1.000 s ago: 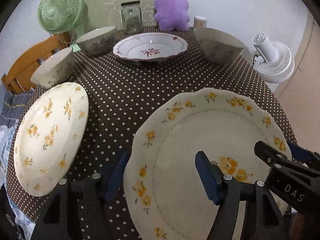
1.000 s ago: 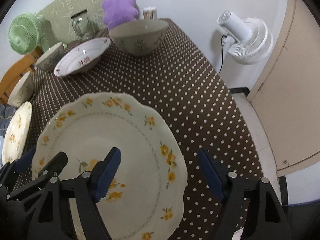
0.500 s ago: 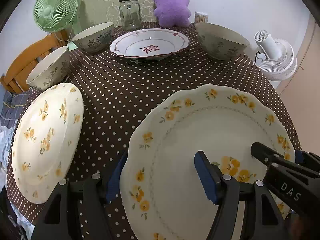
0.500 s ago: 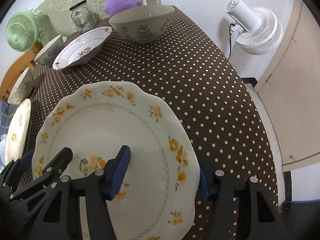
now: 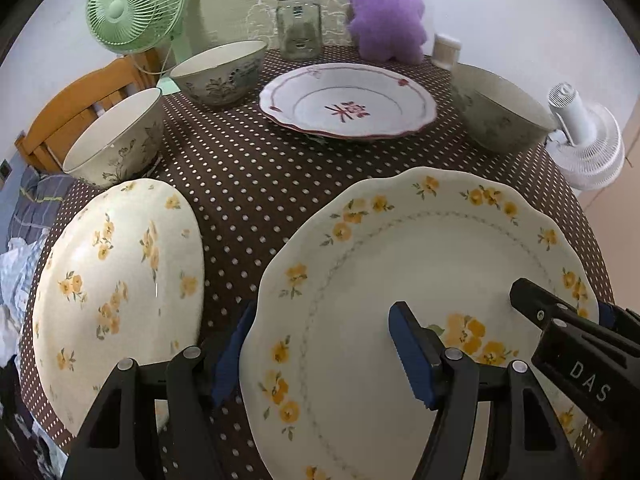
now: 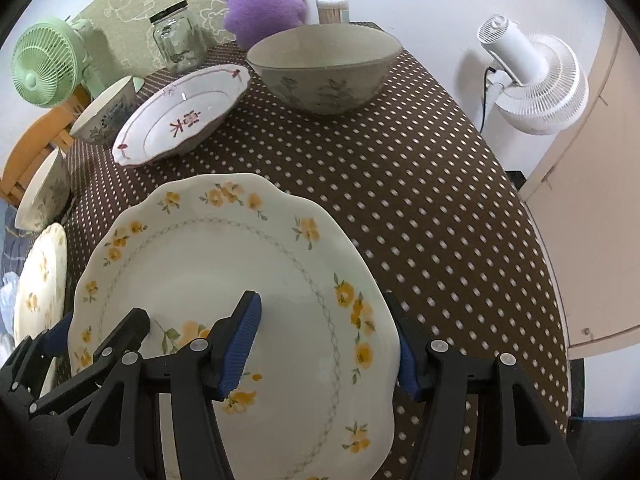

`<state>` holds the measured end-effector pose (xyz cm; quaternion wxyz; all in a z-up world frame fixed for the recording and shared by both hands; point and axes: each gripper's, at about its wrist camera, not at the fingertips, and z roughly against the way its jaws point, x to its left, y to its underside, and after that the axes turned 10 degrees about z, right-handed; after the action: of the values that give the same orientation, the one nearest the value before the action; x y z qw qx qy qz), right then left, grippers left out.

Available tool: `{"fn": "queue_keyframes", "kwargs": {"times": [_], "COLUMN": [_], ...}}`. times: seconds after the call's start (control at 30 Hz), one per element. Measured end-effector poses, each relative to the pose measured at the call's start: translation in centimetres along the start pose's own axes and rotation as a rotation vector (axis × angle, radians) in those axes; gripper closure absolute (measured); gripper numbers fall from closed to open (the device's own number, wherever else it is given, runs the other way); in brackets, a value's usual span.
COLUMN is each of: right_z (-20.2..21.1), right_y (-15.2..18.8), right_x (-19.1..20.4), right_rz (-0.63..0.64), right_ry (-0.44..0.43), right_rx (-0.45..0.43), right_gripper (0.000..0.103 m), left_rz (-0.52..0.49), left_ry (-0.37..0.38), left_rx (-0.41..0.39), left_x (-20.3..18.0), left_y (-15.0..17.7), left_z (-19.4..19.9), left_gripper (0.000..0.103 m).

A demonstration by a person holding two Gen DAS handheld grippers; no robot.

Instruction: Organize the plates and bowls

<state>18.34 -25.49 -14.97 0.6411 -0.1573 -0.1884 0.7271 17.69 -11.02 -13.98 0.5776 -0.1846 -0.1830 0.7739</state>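
A large cream plate with yellow flowers (image 5: 420,248) (image 6: 224,264) is held between both grippers over the brown dotted tablecloth (image 5: 248,168). My left gripper (image 5: 322,320) is shut on its left rim, one pad outside the edge, the other on the inner face. My right gripper (image 6: 320,308) is shut on the right rim in the same way. A second yellow-flowered plate (image 5: 116,280) lies to the left. A red-patterned plate (image 5: 348,100) sits at the far middle. Three floral bowls stand around it: two at the left (image 5: 220,72) (image 5: 116,140) and one at the right (image 5: 500,116).
A green fan (image 5: 128,4), a glass jar (image 5: 298,24), a purple plush (image 5: 386,16) and a small toothpick pot (image 5: 446,50) line the far edge. A wooden chair (image 5: 76,108) stands at the left. A white fan (image 6: 532,80) and a door (image 6: 592,208) are right of the table.
The right gripper's jaws have closed onto the plate's right rim. Both grippers and the plate have moved together a little toward the far side of the table.
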Motion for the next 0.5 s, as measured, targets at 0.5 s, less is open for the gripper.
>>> {"fn": "queue_keyframes", "kwargs": {"times": [0.5], "right_z": [-0.8], "right_y": [-1.4], "right_x": [0.5], "right_rz": [0.062], "right_ry": [0.034], "right_rx": [-0.006], "right_gripper": [0.036], "left_rz": [0.015], "left_ry": [0.002], "left_rx": [0.000], "left_x": [0.1], "left_y": [-0.6], "left_z": [-0.3], "left_gripper": [0.023]}}
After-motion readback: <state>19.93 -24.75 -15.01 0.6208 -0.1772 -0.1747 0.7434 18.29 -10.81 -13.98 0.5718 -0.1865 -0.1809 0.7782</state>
